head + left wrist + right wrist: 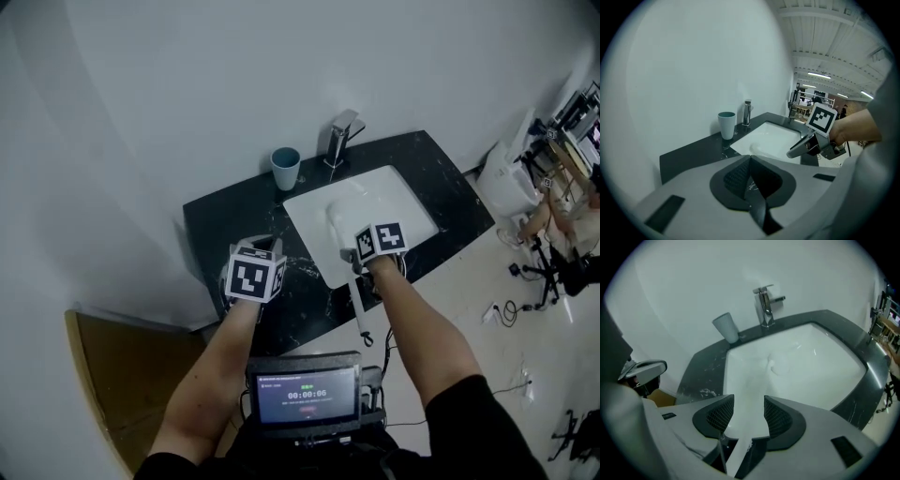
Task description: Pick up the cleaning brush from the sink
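White brush (338,221) central in wide sink (405,201)

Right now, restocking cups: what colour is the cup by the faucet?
Teal cup; clearest in the head view.

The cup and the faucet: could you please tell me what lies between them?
Nothing stands there. Only bare black counter separates the cup from the faucet, which shows most clearly in the right gripper view.

Your left gripper (750,158) and right gripper (749,405) have pale grey shells, black cross-hatched pads (718,414) and white cubes (255,275) printed with black squares. Your sleeves (476,417) are short and black.
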`<state>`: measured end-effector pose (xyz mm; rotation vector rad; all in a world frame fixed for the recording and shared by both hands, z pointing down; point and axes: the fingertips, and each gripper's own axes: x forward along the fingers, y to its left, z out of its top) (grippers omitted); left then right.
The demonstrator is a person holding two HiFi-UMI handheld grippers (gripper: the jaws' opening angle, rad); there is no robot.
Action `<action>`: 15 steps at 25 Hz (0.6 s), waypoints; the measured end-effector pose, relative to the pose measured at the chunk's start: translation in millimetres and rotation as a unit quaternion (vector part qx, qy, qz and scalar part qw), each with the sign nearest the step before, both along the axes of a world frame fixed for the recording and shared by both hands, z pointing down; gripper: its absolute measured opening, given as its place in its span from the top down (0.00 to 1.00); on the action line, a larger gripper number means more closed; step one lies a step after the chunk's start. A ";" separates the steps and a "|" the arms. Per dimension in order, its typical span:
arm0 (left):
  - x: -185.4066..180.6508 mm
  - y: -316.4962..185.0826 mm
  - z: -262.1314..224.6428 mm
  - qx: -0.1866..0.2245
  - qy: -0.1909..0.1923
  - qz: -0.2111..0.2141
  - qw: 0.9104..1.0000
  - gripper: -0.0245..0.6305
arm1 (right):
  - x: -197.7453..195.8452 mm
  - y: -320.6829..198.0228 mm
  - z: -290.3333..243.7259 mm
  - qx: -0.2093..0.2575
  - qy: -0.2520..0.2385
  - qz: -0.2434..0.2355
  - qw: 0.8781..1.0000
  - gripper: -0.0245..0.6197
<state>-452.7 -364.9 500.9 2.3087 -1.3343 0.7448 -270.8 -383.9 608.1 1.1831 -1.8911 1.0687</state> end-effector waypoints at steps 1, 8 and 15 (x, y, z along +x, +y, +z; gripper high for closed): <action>-4.6 -5.2 8.5 0.000 -0.014 -0.007 1.000 0.94 | 2.2 0.0 10.9 -0.018 0.007 0.005 1.000 0.67; -19.9 -16.1 80.3 -0.109 -0.013 -0.053 0.992 0.94 | -6.9 -6.5 50.4 -0.089 0.033 -0.001 0.995 0.67; -13.3 -36.5 83.0 -0.074 -0.057 -0.030 0.995 0.94 | -7.7 -11.2 76.0 -0.137 0.071 -0.010 0.988 0.67</action>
